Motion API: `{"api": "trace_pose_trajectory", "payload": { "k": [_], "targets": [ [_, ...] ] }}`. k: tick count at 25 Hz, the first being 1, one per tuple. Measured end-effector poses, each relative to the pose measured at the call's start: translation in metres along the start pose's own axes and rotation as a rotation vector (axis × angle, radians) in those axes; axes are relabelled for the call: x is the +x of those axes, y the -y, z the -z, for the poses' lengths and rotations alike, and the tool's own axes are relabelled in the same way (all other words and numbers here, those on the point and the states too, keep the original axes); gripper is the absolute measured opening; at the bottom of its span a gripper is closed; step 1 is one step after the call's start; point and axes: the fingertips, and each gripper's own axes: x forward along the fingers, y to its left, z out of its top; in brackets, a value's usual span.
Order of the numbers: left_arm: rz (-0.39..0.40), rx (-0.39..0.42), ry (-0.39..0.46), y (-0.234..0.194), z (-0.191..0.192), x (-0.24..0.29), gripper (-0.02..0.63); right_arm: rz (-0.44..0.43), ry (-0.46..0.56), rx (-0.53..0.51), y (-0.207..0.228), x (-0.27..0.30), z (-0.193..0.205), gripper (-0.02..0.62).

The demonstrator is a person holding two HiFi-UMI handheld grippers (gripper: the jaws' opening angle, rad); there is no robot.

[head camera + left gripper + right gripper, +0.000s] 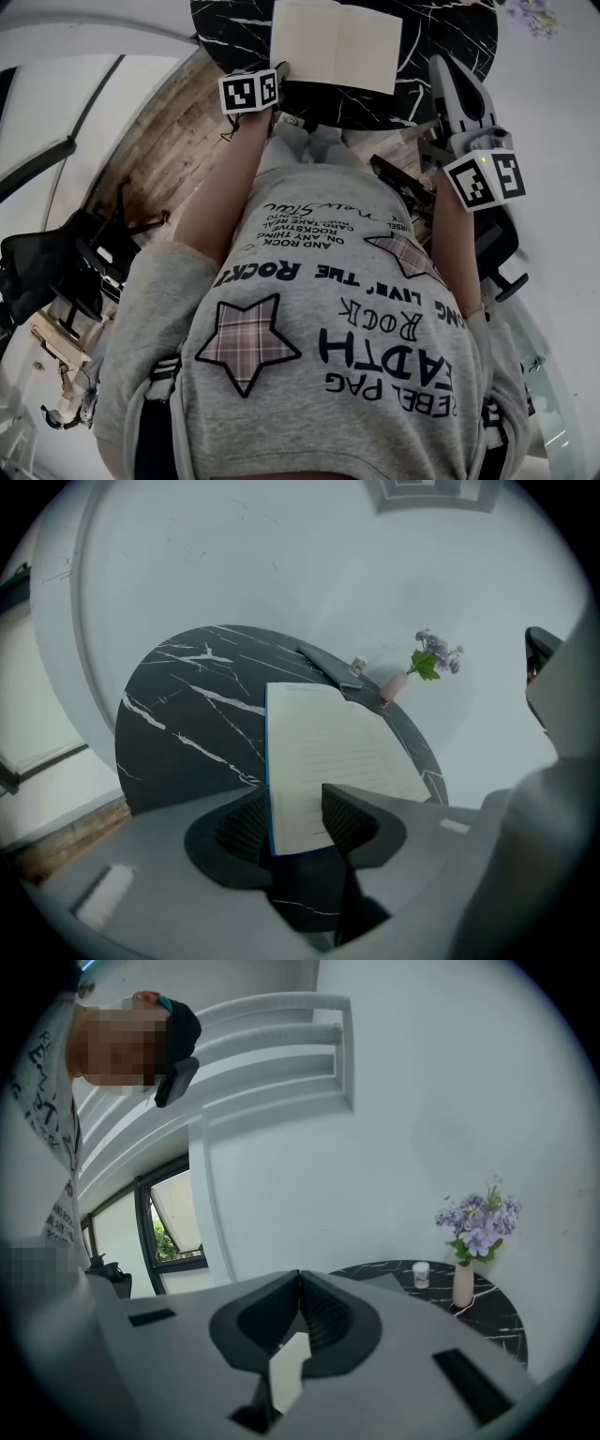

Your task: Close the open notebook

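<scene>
L gripper (295,822) jaws apart round corner of open cream-paged, blue-edged notebook (328,752), R gripper (300,1283) jaws together; prob. light, floppy pages, so take cover edge.

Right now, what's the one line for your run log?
notebook: lying open on table | left gripper: jaws apart at notebook's near edge, not gripping | right gripper: jaws together | task: not closed

White walls (422,1101), wood floor (173,155), black marble table (187,733), window (173,1227)
</scene>
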Motion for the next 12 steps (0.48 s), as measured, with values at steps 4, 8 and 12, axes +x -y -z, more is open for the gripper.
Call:
{"api": "trace_pose_trajectory", "payload": {
  "k": [4, 8, 12],
  "targets": [
    [-0.022, 0.069, 0.014, 0.0005, 0.0037, 0.0021, 0.179, 0.001, 0.000, 0.003, 0.0005, -0.0006, 0.0012, 0.012],
    [-0.036, 0.060, 0.038, -0.0005, 0.0025, 0.0012, 0.175, 0.000, -0.003, 0.004, -0.0006, -0.0004, 0.0012, 0.012],
    [-0.077, 0.043, 0.025, -0.0050, 0.0020, 0.0010, 0.144, -0.003, -0.006, 0.004, -0.0030, -0.0007, 0.0017, 0.012]
  ]
}}
